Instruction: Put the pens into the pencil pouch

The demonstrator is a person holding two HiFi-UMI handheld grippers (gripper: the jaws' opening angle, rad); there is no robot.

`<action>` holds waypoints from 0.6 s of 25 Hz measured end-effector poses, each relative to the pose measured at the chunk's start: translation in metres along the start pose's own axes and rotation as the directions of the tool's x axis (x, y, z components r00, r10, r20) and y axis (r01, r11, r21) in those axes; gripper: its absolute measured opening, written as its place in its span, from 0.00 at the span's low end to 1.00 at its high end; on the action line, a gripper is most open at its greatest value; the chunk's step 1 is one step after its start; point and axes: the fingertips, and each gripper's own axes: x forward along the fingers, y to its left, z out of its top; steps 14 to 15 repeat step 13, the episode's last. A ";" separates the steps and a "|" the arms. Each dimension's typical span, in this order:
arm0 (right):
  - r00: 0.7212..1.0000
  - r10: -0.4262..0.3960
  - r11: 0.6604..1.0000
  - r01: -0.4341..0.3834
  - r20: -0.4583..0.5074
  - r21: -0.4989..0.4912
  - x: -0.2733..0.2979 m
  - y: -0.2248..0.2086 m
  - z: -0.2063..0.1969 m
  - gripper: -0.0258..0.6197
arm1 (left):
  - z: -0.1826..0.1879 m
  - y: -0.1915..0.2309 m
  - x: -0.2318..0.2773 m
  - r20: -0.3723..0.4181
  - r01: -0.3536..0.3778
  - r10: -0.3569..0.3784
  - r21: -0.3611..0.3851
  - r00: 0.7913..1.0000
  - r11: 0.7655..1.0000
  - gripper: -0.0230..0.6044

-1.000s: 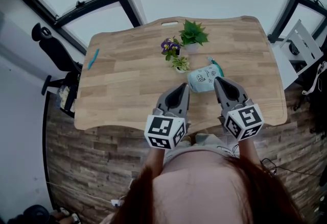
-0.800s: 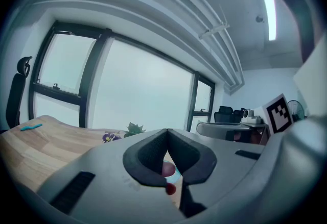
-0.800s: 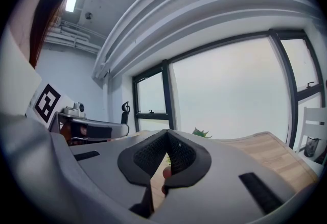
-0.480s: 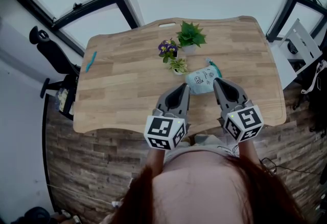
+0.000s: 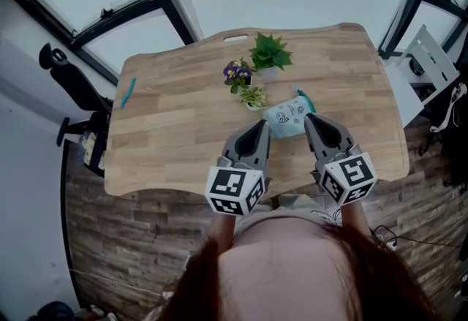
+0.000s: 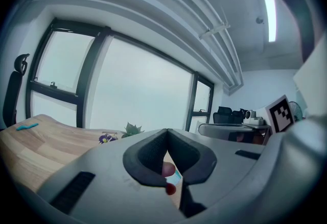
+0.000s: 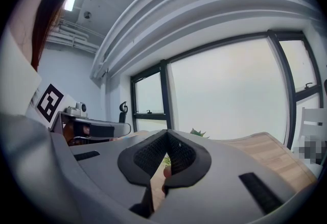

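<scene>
A pale teal pencil pouch (image 5: 287,119) with small drawings lies on the wooden table (image 5: 183,129), right of the middle. One teal pen (image 5: 127,91) lies far off near the table's left edge and shows small in the left gripper view (image 6: 26,126). Another teal pen (image 5: 303,99) sticks out behind the pouch. My left gripper (image 5: 262,125) hovers just left of the pouch's near side, its jaws shut and empty (image 6: 166,131). Just right of the pouch, my right gripper (image 5: 310,119) is likewise shut with nothing in it (image 7: 166,132).
Three small potted plants stand behind the pouch: a green one (image 5: 270,55), purple flowers (image 5: 238,73) and a small pale one (image 5: 253,96). A black office chair (image 5: 67,77) is beyond the table's left end, and a white rack (image 5: 431,63) to the right.
The head view has drifted a little, so the table sits slightly further left. Both grippers, the pouch and the pens keep their places.
</scene>
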 end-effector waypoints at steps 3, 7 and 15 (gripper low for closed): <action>1.000 -0.003 1.000 0.003 -0.004 0.001 0.002 -0.002 -0.001 0.04 | 0.000 0.001 0.003 -0.003 0.004 -0.004 -0.001 1.000 1.000 0.04; 1.000 -0.011 1.000 0.011 -0.008 0.002 0.002 -0.007 -0.001 0.04 | 0.000 0.000 0.009 -0.006 0.012 -0.012 -0.002 1.000 1.000 0.04; 1.000 -0.013 1.000 0.013 -0.016 0.003 0.004 -0.015 -0.003 0.04 | -0.001 -0.003 0.020 -0.014 0.026 -0.026 -0.001 1.000 1.000 0.04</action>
